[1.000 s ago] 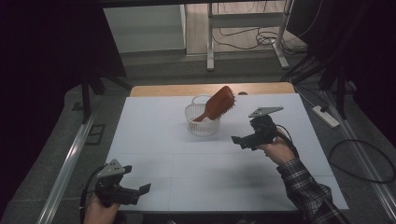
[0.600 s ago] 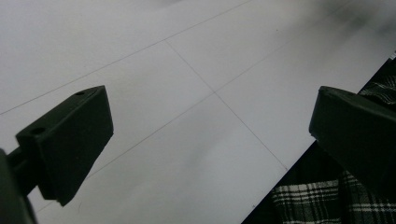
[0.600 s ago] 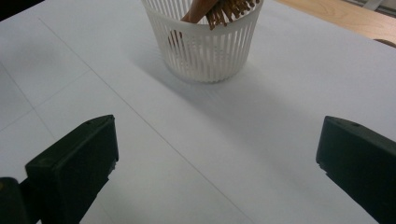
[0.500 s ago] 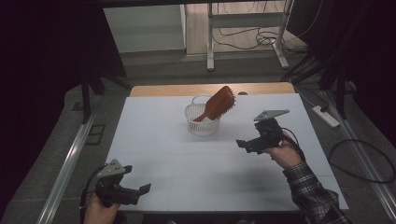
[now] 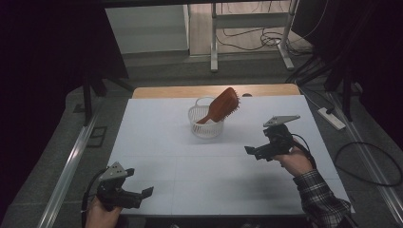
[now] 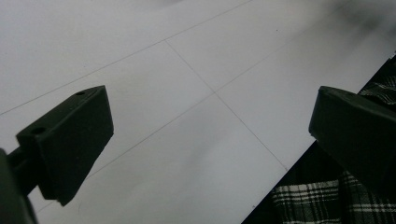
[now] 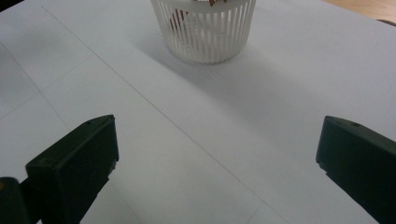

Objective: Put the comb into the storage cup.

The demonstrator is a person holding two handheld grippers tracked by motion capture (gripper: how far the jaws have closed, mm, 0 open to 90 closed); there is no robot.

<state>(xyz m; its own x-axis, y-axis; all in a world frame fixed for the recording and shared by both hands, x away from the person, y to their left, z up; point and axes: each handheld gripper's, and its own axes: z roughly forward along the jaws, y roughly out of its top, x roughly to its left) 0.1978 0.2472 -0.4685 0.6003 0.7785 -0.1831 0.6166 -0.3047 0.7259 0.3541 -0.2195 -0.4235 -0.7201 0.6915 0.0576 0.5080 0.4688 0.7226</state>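
Note:
A white slatted basket (image 5: 206, 124) stands on the white table toward the back centre, with a brown hairbrush (image 5: 222, 104) leaning out of it, head up and to the right. The right gripper view looks at the same basket (image 7: 205, 32) from low down. My right gripper (image 5: 252, 152) hovers to the basket's right and nearer the person, open and empty; its jaws stand wide apart over bare table. My left gripper (image 5: 145, 192) rests at the front left corner, also open with nothing between its jaws.
The white table top (image 5: 190, 161) has thin seam lines. A wooden strip (image 5: 190, 91) runs along its far edge. A plaid sleeve (image 6: 308, 203) lies past the table's front edge. A power strip (image 5: 332, 118) and cables lie on the floor to the right.
My right gripper has drawn back from the basket, toward the person and slightly down. The left gripper has stayed put, and the hairbrush has not moved.

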